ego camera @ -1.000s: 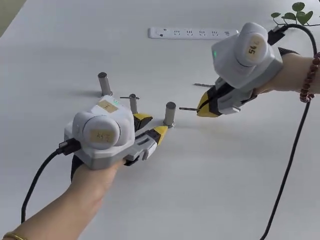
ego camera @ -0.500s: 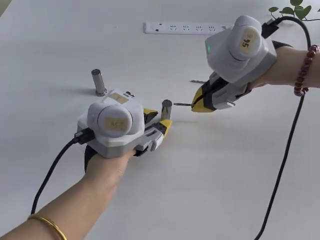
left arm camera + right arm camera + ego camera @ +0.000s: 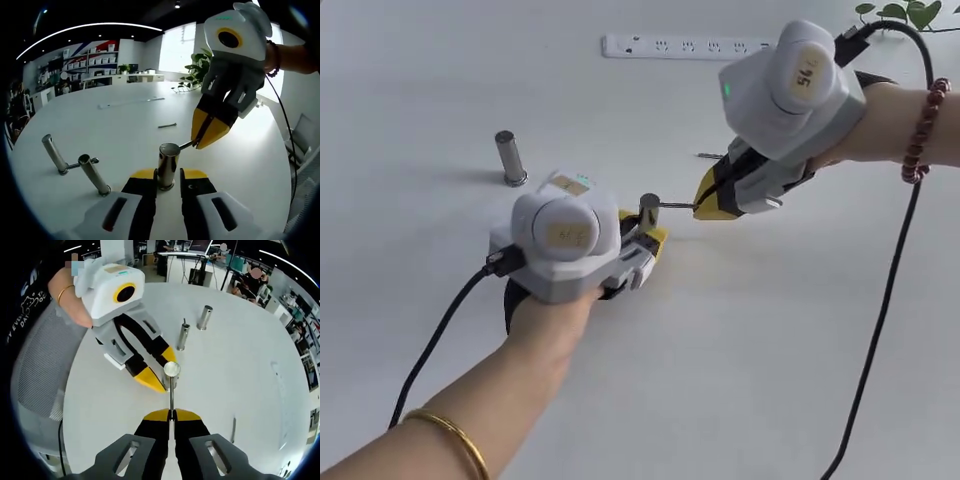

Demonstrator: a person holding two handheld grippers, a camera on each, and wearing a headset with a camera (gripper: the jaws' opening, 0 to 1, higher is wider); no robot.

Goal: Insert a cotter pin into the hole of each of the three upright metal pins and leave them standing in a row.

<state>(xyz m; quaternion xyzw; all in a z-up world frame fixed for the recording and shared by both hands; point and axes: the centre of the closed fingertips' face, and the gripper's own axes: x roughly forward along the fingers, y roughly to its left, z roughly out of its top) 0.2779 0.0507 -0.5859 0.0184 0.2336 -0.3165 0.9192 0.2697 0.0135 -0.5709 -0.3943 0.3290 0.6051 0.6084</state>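
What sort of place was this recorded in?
Probably an open-plan office or lab workspace: a large white table carrying a power strip, stocked shelves in the background, and a potted plant beyond the table.

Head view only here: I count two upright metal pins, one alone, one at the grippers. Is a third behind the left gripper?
Observer: Yes, the middle pin stands there, an inserted cotter pin already through its top.
Operator: Is the left gripper gripping the near pin?
Observer: Its jaws clamp the near pin's lower half from both sides.
Operator: The right gripper?
Observer: Shut on the held cotter pin, which lines up with the near pin's centre, just under its top.
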